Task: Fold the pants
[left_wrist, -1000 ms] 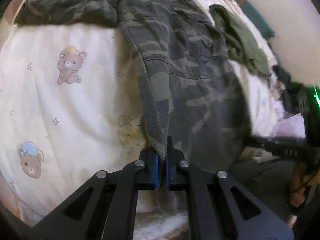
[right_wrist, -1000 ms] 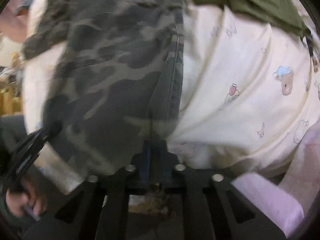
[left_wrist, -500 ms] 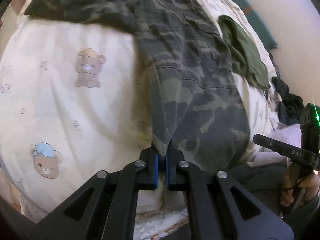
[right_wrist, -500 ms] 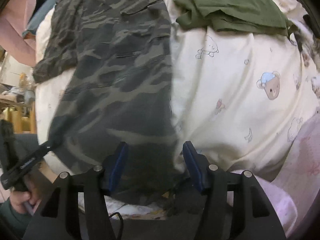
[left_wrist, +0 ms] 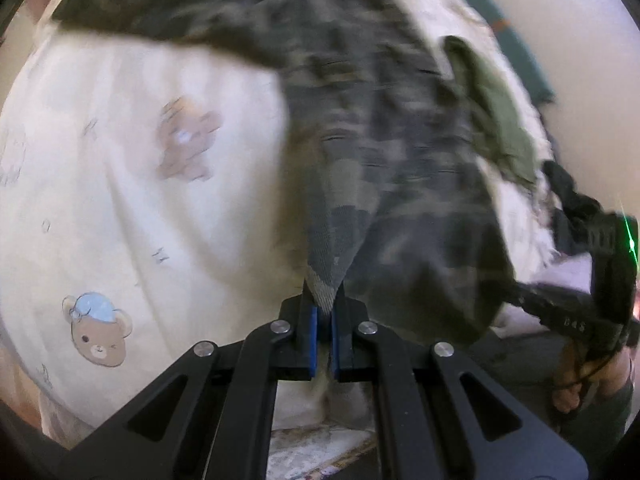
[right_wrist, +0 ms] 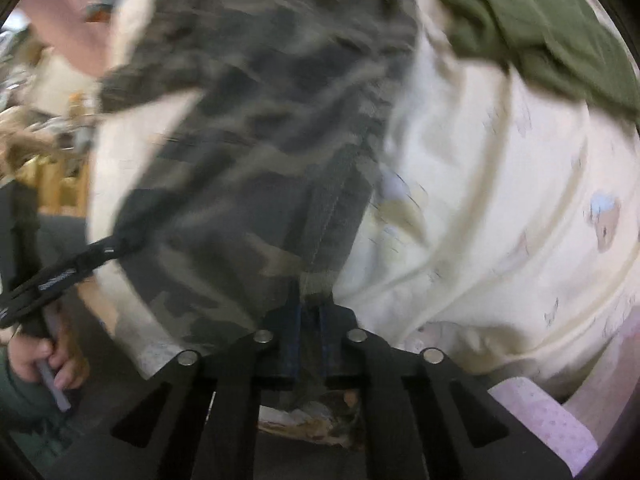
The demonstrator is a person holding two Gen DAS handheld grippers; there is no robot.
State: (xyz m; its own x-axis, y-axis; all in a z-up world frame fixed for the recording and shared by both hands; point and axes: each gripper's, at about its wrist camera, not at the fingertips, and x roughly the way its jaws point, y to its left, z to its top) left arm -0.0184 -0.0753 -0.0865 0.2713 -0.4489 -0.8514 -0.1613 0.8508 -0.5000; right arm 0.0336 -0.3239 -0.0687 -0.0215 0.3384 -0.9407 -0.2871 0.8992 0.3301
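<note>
left claw: clamped tight on one corner of the camo pants, right at the hem, blue pads pinching the fabric between them.

right claw: my jaws have just been closing, and now they're together on the other hem corner (a strip of the seam sticks up out of the pinch). In my left view I can see this claw off to the right edge, my hand wrapped round its handle.

camo pants: spread lengthwise on the bed, legs running away from me toward the far side, the near end pinched in both claws. Everything's pretty motion-blurred, so I can't tell how far off the sheet the hem sits.

bed: cream sheet with little cartoon bears, one in a blue cap near my left claw.

green garment: olive, crumpled, lying on the sheet just beside the pants on the right side, edge looks like it touches them.

dark clothes: a black bundle past the green garment at the bed's edge (can't make out what it is).

pink fabric: low right corner of my right view, under the sheet's edge.
</note>
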